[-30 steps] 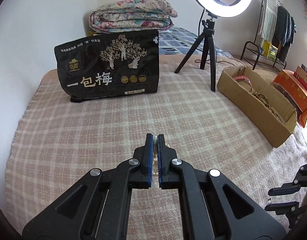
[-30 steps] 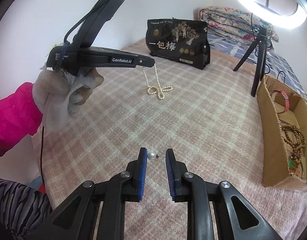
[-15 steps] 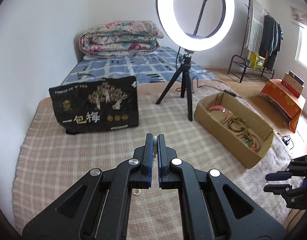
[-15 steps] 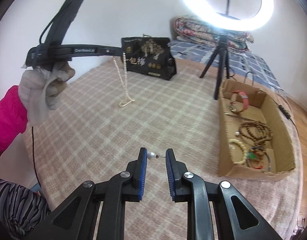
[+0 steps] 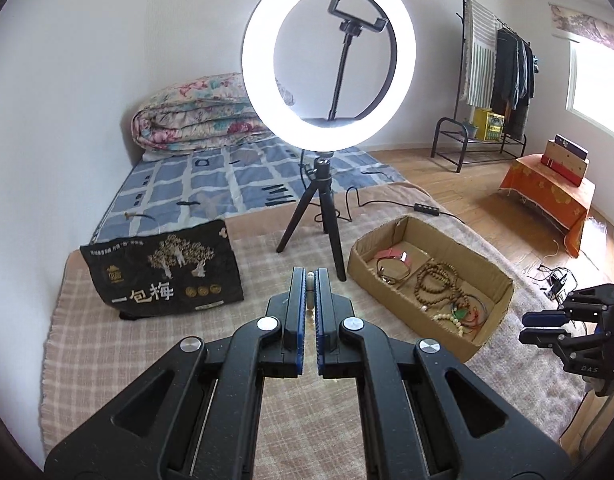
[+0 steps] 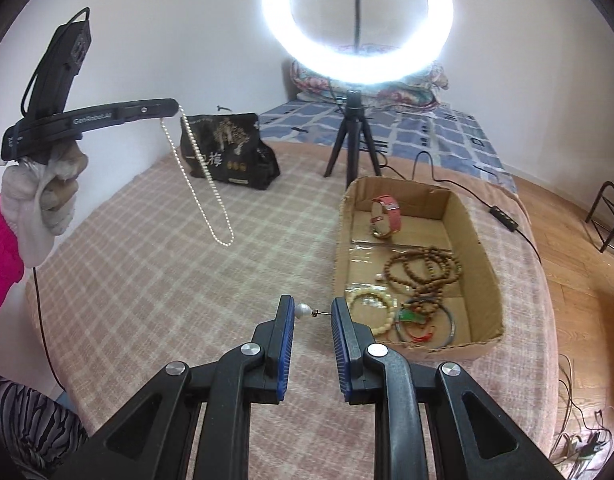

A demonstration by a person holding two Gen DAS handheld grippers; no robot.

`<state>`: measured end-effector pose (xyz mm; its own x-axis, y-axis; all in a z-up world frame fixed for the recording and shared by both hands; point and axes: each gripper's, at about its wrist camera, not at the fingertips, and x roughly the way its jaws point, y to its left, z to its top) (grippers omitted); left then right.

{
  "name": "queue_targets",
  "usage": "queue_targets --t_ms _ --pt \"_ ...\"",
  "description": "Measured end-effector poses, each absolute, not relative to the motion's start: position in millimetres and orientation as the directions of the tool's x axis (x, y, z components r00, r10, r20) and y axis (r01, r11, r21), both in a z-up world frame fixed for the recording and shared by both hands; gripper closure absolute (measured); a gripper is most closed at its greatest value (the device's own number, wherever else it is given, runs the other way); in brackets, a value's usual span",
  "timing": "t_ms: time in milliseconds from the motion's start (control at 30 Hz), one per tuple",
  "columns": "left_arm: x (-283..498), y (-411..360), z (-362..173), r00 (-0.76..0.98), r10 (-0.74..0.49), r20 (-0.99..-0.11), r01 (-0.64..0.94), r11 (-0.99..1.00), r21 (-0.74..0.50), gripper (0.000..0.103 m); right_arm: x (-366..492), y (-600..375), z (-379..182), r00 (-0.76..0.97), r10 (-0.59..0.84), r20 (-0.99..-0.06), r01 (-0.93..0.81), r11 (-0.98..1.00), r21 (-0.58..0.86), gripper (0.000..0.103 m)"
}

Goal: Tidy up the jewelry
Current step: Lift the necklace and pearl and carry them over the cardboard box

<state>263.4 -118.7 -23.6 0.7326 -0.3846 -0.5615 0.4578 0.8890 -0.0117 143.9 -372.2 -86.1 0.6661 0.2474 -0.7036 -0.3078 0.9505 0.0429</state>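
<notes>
Right wrist view shows the right gripper (image 6: 313,312) with its two jaws a little apart, clamped end to end on one pearl earring (image 6: 303,311): the pearl presses the left pad and the thin post reaches the right pad. It hangs over the checked blanket (image 6: 155,280), just beside the near corner of the one cardboard box (image 6: 487,256).

Further left, a gloved hand (image 6: 47,196) holds the left gripper (image 6: 175,107) up in the air. Its jaws are together on one pearl necklace (image 6: 199,184), which hangs from the tip in a long loop, its lowest point clear of the blanket. In the left wrist view the same necklace shows only as a few beads (image 5: 309,280) between the closed pads of that gripper (image 5: 309,276).

Inside the box I count one pink-strapped watch (image 6: 385,210), one bundle of brown wooden beads (image 6: 425,270) coiled in several loops, one cream bead bracelet (image 6: 369,300), one thin dark bangle (image 6: 447,322), and a green pendant on red cord (image 6: 411,318); smaller bits among them may be more pieces, but they are too tangled to count.

Behind stand one black snack bag (image 6: 231,152) with gold print, one lit ring light (image 6: 357,24) on a three-legged stand, and one folded floral quilt (image 5: 195,116) on the blue mattress (image 5: 227,176).
</notes>
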Motion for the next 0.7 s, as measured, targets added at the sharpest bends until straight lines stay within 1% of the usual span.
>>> queue_targets --t_ms 200,433,700 --pt "261 -143 -7 0.727 -0.416 -0.547 0.499 0.867 0.003 0.101 153 -396 -77 0.678 0.216 -0.702 -0.261 0.964 0.044 0.085" --pt "266 -181 5 0.711 -0.459 -0.533 0.546 0.838 0.007 0.101 165 -418 -69 0.689 0.163 -0.706 -0.22 0.976 0.011 0.085" --pt "276 -235 10 0.686 -0.51 -0.518 0.597 0.802 0.002 0.101 174 -432 -74 0.687 0.14 -0.714 -0.202 0.979 -0.002 0.085"
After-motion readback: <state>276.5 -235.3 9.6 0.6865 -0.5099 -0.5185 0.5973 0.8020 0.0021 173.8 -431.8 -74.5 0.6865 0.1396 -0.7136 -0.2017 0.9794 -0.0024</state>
